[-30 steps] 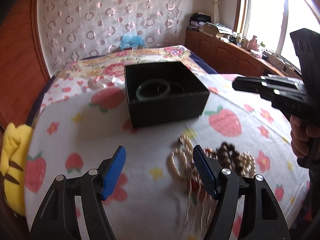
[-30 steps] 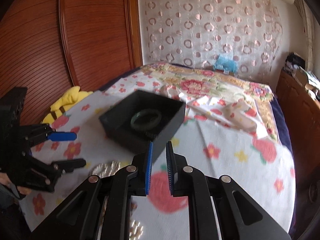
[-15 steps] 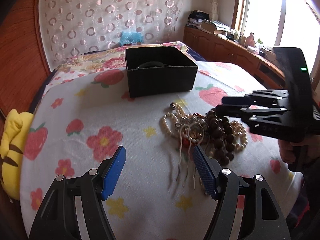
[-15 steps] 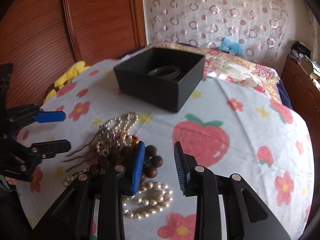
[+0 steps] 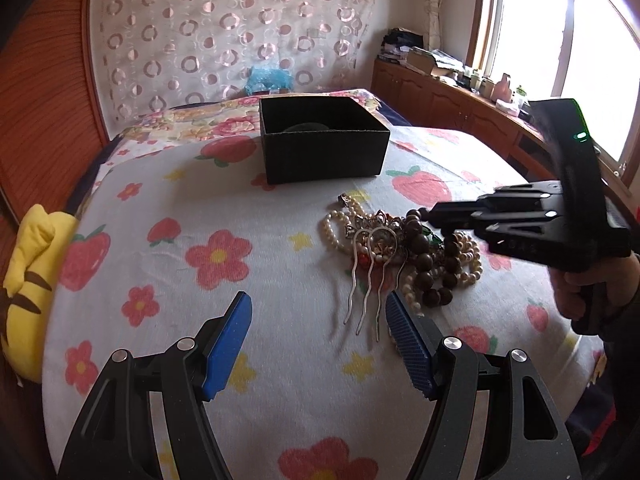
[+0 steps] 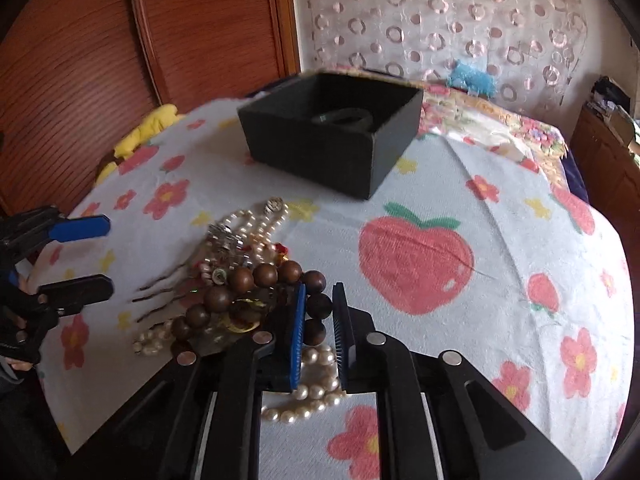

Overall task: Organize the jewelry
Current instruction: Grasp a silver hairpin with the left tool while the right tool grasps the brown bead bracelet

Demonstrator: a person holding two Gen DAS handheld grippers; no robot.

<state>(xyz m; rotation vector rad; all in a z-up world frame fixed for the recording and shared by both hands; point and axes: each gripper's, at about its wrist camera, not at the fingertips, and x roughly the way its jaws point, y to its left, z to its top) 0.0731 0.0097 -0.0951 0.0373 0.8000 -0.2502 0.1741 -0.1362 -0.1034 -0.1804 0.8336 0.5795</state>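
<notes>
left wrist view: the left gripper [image 5: 318, 320] sits at the bottom of the frame with its blue pads spread wide and nothing between them. just above it, right of centre, lies the jewelry pile [image 5: 404, 252]: pearl strands, a brown bead bracelet [image 5: 430, 256] and a metal hair fork [image 5: 366, 280] all tangled together. the black box [image 5: 324, 148] stands in the upper centre, well apart from the pile. the right gripper [image 5: 436, 216] comes in from the right edge, its tip over the pile.

right wrist view: the right gripper [image 6: 318, 310], at lower centre, has its pads narrowed around beads of the brown bead bracelet [image 6: 256, 284]; whether they actually press the beads i cannot tell. the black box [image 6: 332, 136], upper centre, holds a green bangle [image 6: 344, 117].

i judge the task barely begun: one bangle is boxed and the heap is still to sort. the surface is a soft flower-and-strawberry bedspread [image 6: 500, 240] in a bedroom with wood panelling and a window.
</notes>
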